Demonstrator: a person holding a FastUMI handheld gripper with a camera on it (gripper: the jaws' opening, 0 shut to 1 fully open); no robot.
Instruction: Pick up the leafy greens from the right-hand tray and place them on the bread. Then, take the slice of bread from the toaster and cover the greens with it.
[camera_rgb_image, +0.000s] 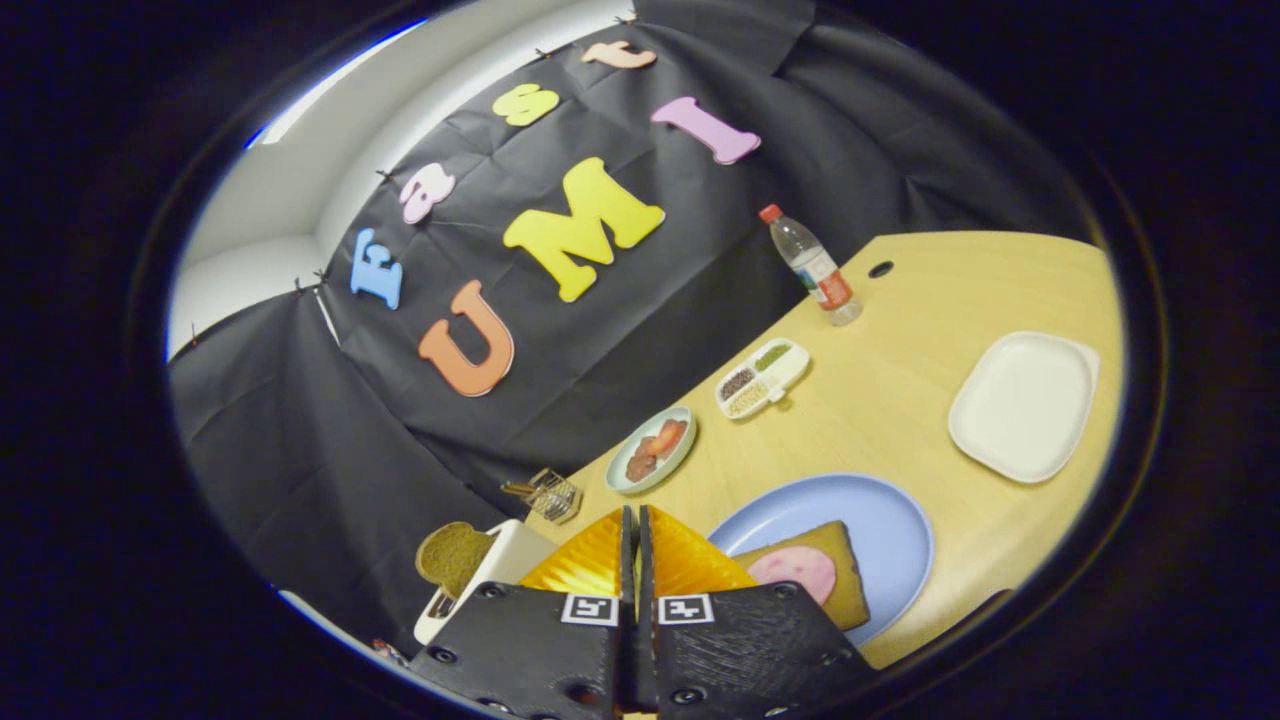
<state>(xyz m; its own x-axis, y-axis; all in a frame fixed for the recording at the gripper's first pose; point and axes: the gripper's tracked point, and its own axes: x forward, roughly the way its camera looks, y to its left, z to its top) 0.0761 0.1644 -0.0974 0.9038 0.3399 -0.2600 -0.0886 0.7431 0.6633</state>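
Observation:
My gripper (636, 512) is shut, its two fingers pressed flat together with nothing visible between them. It hangs tilted above the table's near side. Just right of the fingers lies a blue plate (880, 510) holding a brown bread slice (848, 595) with a round pink ham slice (795, 570) on top. Just left of the fingers stands a white toaster (512, 558) with a brown bread slice (455, 555) sticking up out of it. Far to the right, beyond the plate, sits a white tray (1020, 405) whose surface looks bare.
On the wooden table (900, 400), beyond the fingers, are a small plate (652, 450) of tomato and meat pieces, a divided white dish (762, 378) of seeds, a small wire holder (548, 493) and a water bottle (812, 265) near the cloth wall.

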